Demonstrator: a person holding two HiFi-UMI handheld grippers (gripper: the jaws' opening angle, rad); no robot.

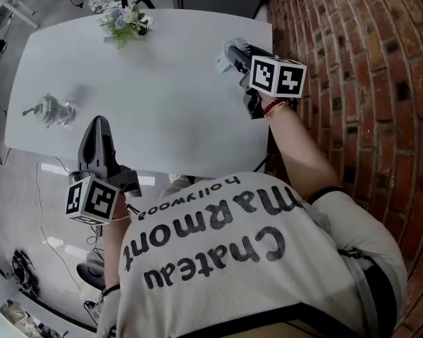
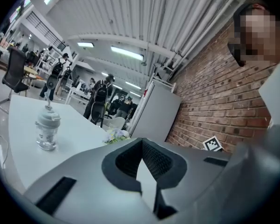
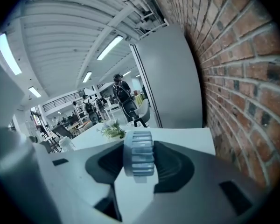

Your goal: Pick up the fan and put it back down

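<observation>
The fan (image 3: pixel 139 154), a small grey-blue one with a ribbed round guard, is sitting edge-on between the jaws of the right gripper (image 1: pixel 240 62), which are clamping it from both sides. It is being held over the far right corner of the white surface (image 1: pixel 162 104), close to the brick wall (image 1: pixel 366 83). It is looking lifted clear of the surface, though the pictures are not showing its base plainly enough to be sure. Judging from that, the picking-up half of the task is done or nearly done, and the putting-down half is remaining: the fan is yet to be lowered onto the surface and let go. The left gripper (image 1: pixel 99 124) is taking no part; it is hovering at the near left edge of the surface with its jaws closed together at the tips and nothing between them. A clear bottle (image 1: pixel 53 110) with a pale lid is standing by the left edge, and a small bunch of flowers (image 1: pixel 125 21) is lying at the far edge. No brand or label is showing on the fan. The only readable writing is on the person's shirt (image 1: pixel 225 238), reading "Chateau Marmont" with "Hollywood" in smaller letters; the gripper cubes are carrying only black-and-white square markers.
</observation>
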